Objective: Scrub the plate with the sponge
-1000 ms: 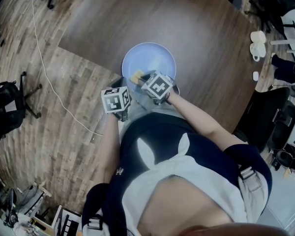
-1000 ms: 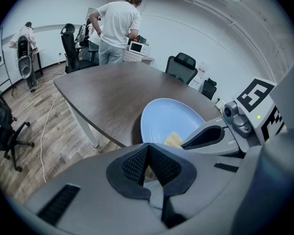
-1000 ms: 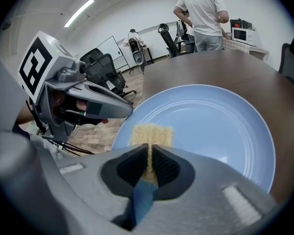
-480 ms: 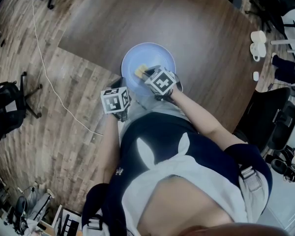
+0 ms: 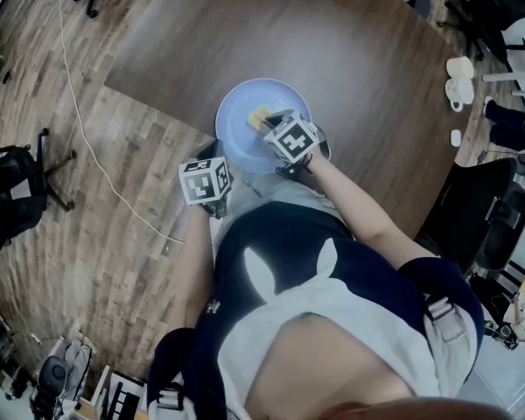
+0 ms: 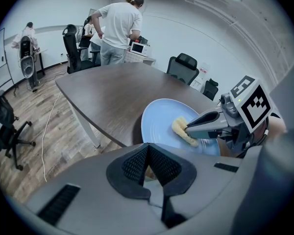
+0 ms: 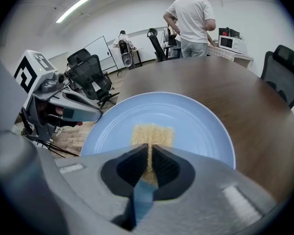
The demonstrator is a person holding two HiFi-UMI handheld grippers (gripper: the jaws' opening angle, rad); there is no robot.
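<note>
A light blue plate (image 5: 245, 143) lies near the front edge of the dark table. My right gripper (image 5: 268, 123) is shut on a yellow sponge (image 5: 259, 115) and presses it flat on the plate's middle. In the right gripper view the sponge (image 7: 152, 132) sticks out ahead of the jaws onto the plate (image 7: 201, 124). My left gripper (image 5: 212, 154) hovers just off the plate's near left rim, at the table edge, shut and holding nothing. In the left gripper view its jaws meet (image 6: 148, 161), with the plate (image 6: 159, 121), sponge (image 6: 182, 129) and right gripper (image 6: 190, 128) beyond.
The brown table (image 5: 359, 68) extends far beyond the plate. White cups (image 5: 459, 77) stand at its right edge. A person in a white shirt (image 6: 118, 28) stands at the far side, with office chairs (image 6: 183, 67) around. A cable (image 5: 87, 147) runs over the wooden floor.
My right gripper has slid the sponge from the plate's near rim toward its middle, away from me. The left gripper has stayed about where it was.
</note>
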